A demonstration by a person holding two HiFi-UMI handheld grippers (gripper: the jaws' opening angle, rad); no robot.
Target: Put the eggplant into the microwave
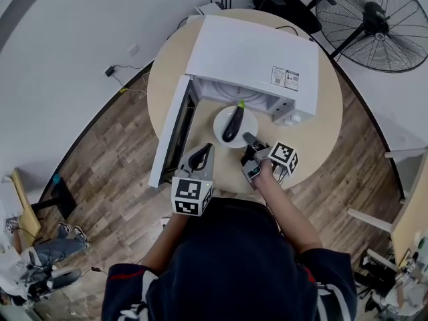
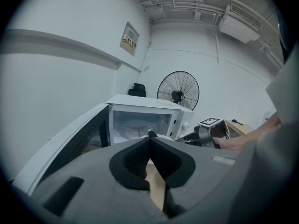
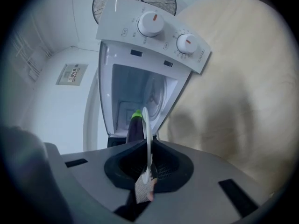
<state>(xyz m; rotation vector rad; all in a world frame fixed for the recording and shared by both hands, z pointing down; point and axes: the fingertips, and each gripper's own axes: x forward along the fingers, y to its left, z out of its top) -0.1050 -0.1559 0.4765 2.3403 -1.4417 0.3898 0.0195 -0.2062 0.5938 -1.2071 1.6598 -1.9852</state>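
Note:
A dark purple eggplant (image 1: 233, 124) with a green stem lies on a white plate (image 1: 248, 118) just in front of the open white microwave (image 1: 251, 62). The microwave's door (image 1: 172, 131) is swung out to the left. My right gripper (image 1: 248, 139) is shut on the plate's near rim. In the right gripper view the plate (image 3: 147, 134) stands edge-on between the jaws of the right gripper (image 3: 148, 148), with the eggplant (image 3: 135, 127) on its left face, before the microwave (image 3: 140, 87). My left gripper (image 1: 206, 152) hangs shut and empty beside the door. The left gripper view shows the left gripper (image 2: 149, 141) pointing at the microwave (image 2: 140, 120).
The microwave stands on a round wooden table (image 1: 324, 129) with bare top to the right. A standing fan (image 1: 374, 19) is on the floor behind, and cables and a wall socket (image 1: 110, 71) lie at the left. The person's body fills the near edge.

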